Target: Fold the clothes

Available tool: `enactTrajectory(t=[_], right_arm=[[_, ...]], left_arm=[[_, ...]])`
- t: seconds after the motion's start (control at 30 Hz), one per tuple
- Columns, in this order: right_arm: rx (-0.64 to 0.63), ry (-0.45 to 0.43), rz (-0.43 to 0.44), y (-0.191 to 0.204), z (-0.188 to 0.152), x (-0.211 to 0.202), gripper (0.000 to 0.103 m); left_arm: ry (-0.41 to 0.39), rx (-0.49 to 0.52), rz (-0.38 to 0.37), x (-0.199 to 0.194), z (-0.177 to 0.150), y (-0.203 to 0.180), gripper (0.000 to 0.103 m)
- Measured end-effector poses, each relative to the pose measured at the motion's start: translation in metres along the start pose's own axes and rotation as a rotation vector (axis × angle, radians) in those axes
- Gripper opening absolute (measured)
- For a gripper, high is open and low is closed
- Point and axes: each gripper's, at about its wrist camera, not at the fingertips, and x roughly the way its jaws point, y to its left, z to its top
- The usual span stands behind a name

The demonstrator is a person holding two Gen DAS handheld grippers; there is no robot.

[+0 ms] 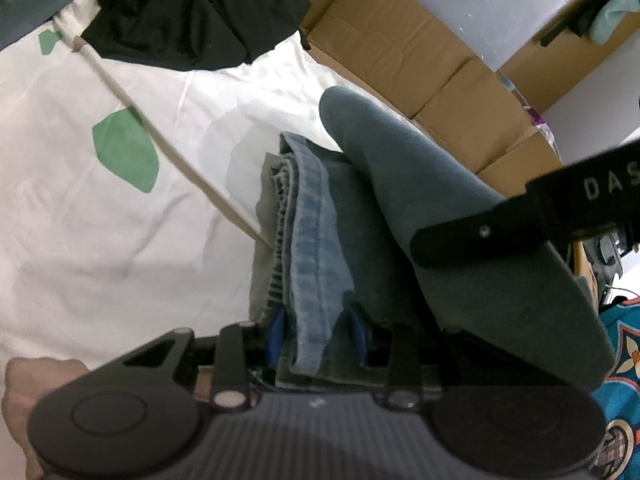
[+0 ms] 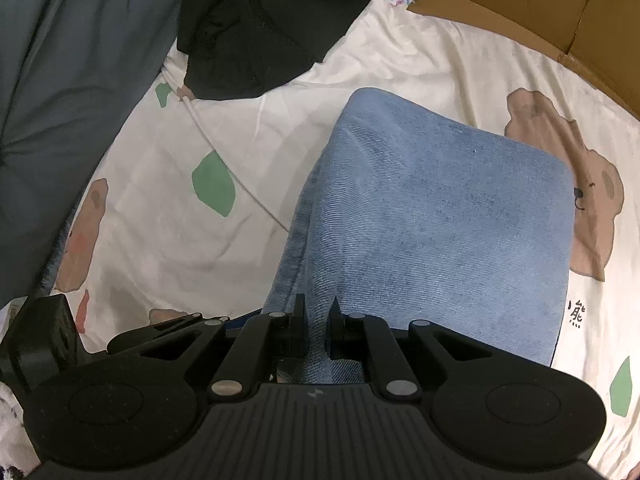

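Blue jeans (image 2: 440, 220) lie folded into a thick stack on the bedsheet (image 2: 168, 240). In the right wrist view my right gripper (image 2: 317, 314) is shut on a ridge of denim at the stack's near edge. In the left wrist view the jeans (image 1: 316, 248) show their hem and stacked layers, and the far part lies in shadow. My left gripper (image 1: 318, 322) is shut on several layers of them, with the blue pads (image 1: 280, 332) pressing from both sides. A black finger (image 1: 460, 240) of the right gripper rests on the denim at the right.
A crumpled black garment (image 2: 272, 28) lies at the far side of the cream sheet printed with green leaves and bears. Cardboard boxes (image 1: 420, 52) border the bed at the back right. Grey-blue fabric (image 2: 60, 100) fills the left. A teal patterned cloth (image 1: 624, 360) shows at the right.
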Motion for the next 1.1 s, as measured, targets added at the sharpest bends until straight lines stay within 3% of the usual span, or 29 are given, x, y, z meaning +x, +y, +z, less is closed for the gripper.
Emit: enactTrajectory(t=[0.33, 0.47, 0.63, 0.83, 0.93, 1.1], right_arm=[[0.015, -0.009, 0.03, 0.004, -0.005, 0.008, 0.009], [0.041, 0.006, 0.08, 0.001, -0.01, 0.019, 0.026], [0.095, 0.015, 0.183, -0.003, -0.022, 0.014, 0.026], [0.165, -0.052, 0.216, -0.028, -0.032, -0.011, 0.027], [0.182, -0.094, 0.18, -0.052, -0.042, -0.023, 0.027], [0.23, -0.09, 0.063, -0.095, -0.069, -0.025, 0.026]], left_arm=[[-0.001, -0.005, -0.013, -0.004, -0.002, 0.002, 0.036], [-0.012, -0.025, 0.043, -0.018, -0.005, 0.009, 0.041], [-0.033, -0.058, 0.07, -0.043, -0.01, 0.013, 0.041], [-0.05, -0.122, 0.109, -0.068, -0.008, 0.029, 0.041], [-0.05, -0.161, 0.06, -0.071, -0.008, 0.032, 0.052], [-0.041, -0.193, -0.02, -0.058, -0.008, 0.028, 0.06]])
